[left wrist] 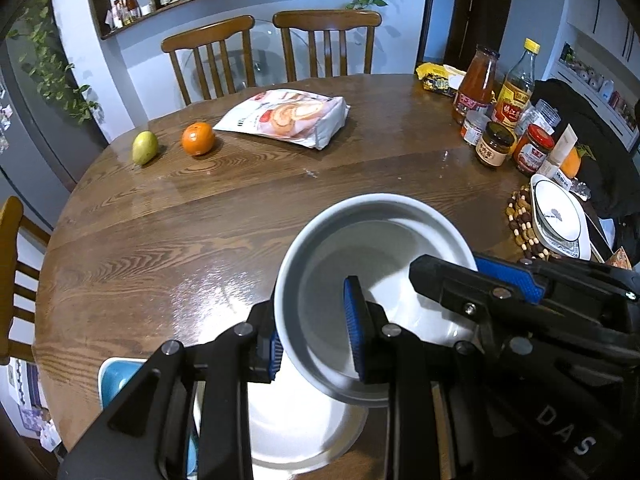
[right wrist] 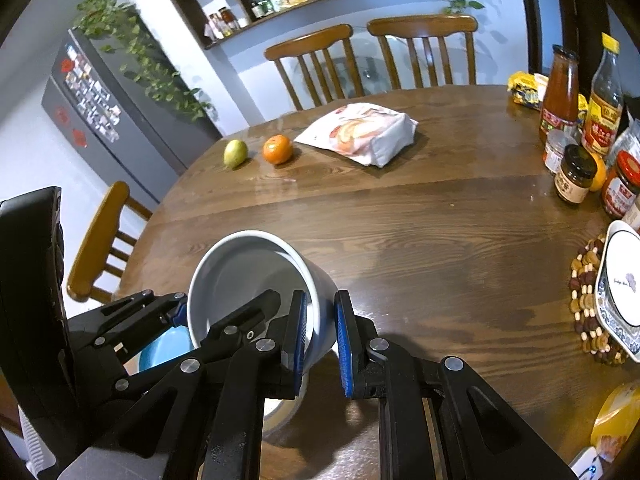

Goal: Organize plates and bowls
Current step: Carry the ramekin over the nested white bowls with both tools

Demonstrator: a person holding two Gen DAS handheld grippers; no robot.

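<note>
A white bowl (left wrist: 372, 264) is tilted above a white plate (left wrist: 296, 424) at the table's near edge. My left gripper (left wrist: 316, 344) is shut on the bowl's left rim, one pad inside, one outside. My right gripper (right wrist: 322, 336) straddles the bowl's right wall (right wrist: 256, 276); its outer pad stands a little off the wall. A blue dish (left wrist: 116, 380) lies to the left of the plate, also seen in the right wrist view (right wrist: 166, 346). Stacked patterned plates (left wrist: 560, 220) sit on a beaded trivet (right wrist: 588, 304) at the right.
Round wooden table (left wrist: 240, 216) with a pear (left wrist: 144, 147), an orange (left wrist: 199, 138) and a snack bag (left wrist: 292, 117) at the back. Jars and bottles (left wrist: 500, 120) crowd the right side. Chairs (left wrist: 272, 52) stand behind and at the left.
</note>
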